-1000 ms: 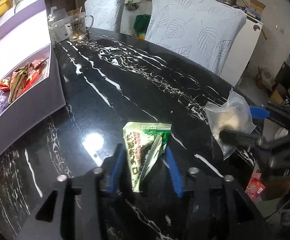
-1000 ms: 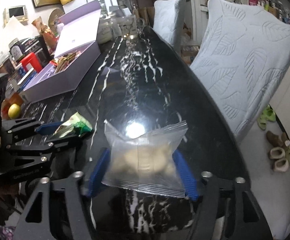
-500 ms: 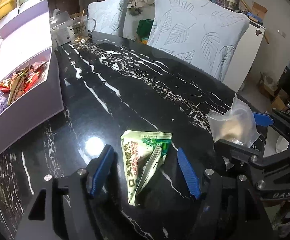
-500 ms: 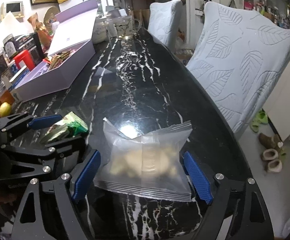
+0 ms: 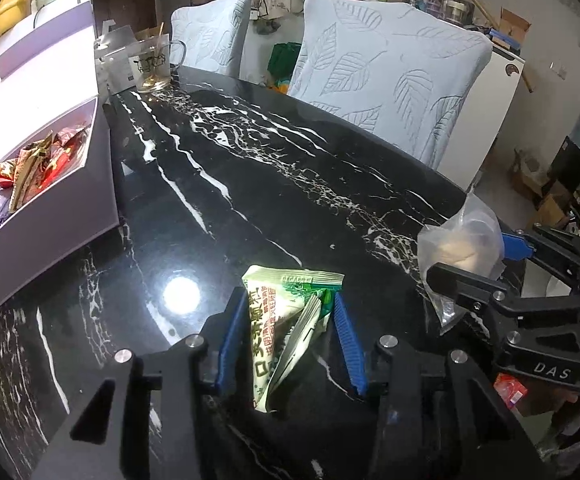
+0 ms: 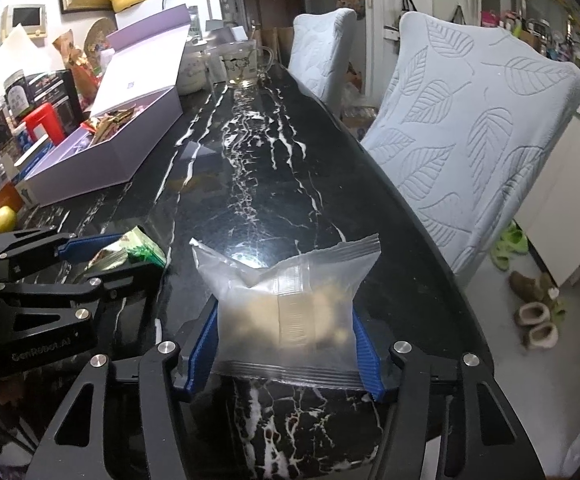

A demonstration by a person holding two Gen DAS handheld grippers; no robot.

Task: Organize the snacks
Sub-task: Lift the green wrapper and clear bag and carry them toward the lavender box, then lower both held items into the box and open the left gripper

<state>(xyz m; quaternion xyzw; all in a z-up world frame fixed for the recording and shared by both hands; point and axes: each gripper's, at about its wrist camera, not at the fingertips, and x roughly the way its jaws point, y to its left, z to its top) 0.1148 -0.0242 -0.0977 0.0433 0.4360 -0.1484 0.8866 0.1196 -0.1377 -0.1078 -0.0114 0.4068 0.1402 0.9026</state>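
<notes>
My left gripper (image 5: 290,336) is shut on a green and white snack packet (image 5: 285,320), its blue pads pressing both sides just above the black marble table (image 5: 249,184). In the right wrist view, my right gripper (image 6: 285,340) is shut on a clear plastic bag of pale biscuits (image 6: 290,304), raised slightly off the table. That bag (image 5: 462,240) also shows at the right of the left wrist view, and the green packet (image 6: 129,252) at the left of the right wrist view. An open lilac box (image 5: 45,196) with several wrapped snacks sits at the far left.
Two chairs with pale leaf-pattern covers (image 5: 390,80) stand along the table's right edge. A glass mug (image 5: 153,64) and a white carton stand at the table's far end. A lemon (image 6: 3,218) and cluttered items lie left of the lilac box (image 6: 109,152).
Both grippers opened wide half a second ago and have now closed again, the left on the green packet and the right on the clear bag. Both packets sit slightly higher.
</notes>
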